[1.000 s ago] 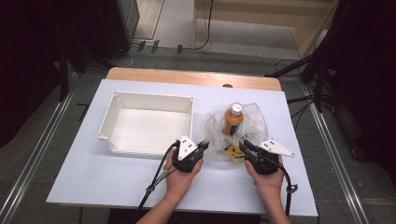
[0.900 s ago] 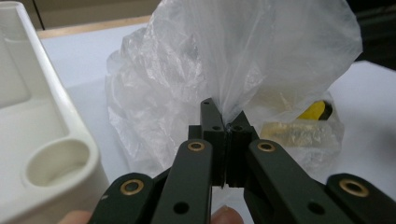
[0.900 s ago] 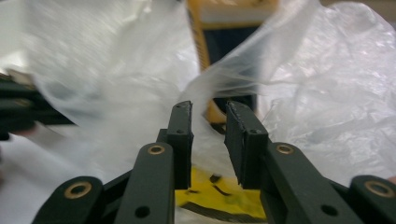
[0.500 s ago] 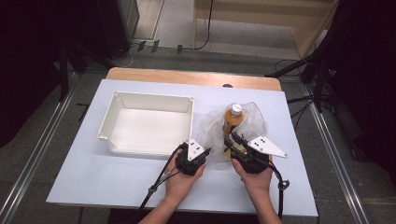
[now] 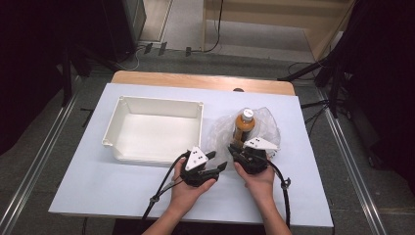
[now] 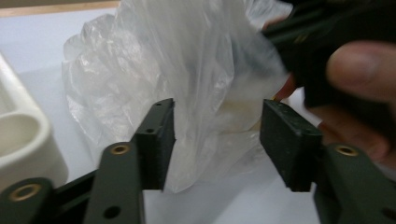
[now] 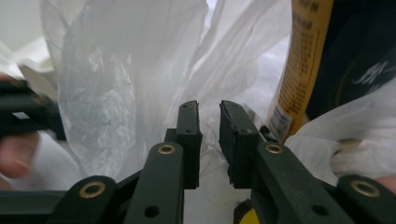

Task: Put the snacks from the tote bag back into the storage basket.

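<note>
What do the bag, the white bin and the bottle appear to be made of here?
Bag: thin clear plastic film, going by its crinkles and translucency. Bin: probably rigid moulded plastic, matte white, with rounded rim and corners. Bottle: likely clear plastic or glass holding orange-brown liquid, white cap, printed label; the look leaves it open.

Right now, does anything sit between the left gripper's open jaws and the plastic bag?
Nothing visible does. The left gripper stands open with the plastic bag directly ahead, a fold hanging between its jaws. The right gripper works the same bag from the other side.
</note>
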`<control>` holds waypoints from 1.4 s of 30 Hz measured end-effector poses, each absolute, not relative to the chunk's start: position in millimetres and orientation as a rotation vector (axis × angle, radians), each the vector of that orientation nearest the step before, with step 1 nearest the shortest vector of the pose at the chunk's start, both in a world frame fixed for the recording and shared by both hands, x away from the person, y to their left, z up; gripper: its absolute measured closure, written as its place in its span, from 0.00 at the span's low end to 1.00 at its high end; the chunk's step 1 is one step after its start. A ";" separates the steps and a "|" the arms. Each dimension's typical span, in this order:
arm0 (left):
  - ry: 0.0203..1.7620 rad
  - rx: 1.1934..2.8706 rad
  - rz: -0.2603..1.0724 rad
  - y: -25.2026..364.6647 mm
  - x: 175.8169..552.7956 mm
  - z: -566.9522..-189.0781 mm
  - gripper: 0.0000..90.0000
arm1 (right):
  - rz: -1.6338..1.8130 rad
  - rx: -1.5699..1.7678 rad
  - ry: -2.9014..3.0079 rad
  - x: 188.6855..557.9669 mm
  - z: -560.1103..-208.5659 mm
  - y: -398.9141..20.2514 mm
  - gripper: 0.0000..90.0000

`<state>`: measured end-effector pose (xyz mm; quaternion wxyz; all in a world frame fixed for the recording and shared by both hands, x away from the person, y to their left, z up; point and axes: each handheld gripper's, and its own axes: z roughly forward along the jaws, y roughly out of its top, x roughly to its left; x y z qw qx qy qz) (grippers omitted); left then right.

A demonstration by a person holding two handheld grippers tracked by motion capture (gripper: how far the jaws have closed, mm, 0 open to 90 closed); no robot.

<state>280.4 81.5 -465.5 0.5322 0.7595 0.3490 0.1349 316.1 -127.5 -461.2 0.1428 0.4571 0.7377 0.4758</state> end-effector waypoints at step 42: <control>0.955 1.899 0.398 59.1 297.5 -471.4 0.97 | 1.460 1.323 1.652 286.6 -395.2 -214.4 0.71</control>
